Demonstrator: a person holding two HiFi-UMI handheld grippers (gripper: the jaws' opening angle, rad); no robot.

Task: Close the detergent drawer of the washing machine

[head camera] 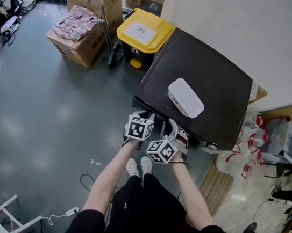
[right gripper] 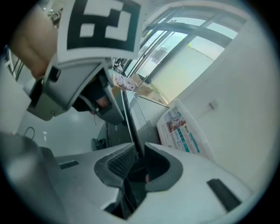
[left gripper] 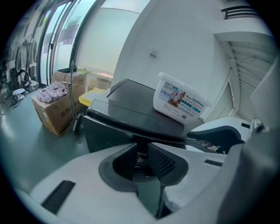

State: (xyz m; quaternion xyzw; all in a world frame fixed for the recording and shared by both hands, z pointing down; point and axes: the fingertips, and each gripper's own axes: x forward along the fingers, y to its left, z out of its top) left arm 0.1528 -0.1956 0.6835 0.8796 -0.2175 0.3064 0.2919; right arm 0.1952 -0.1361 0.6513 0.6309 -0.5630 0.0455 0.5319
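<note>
The black washing machine stands against the white wall with a white detergent box on its lid. The drawer's dark front juts out at the machine's near corner. My left gripper is shut on the drawer's thin top lip, which fills the gap in the left gripper view. Just to its right, my right gripper grips the same lip; it shows as a thin dark edge squeezed between the pads. The left gripper's marker cube looms at the top left of the right gripper view.
A yellow-lidded bin and cardboard boxes with cloth on top stand beyond the machine. A wooden pallet and red-and-white clutter lie to its right. A cable and power strip are on the grey floor near my legs.
</note>
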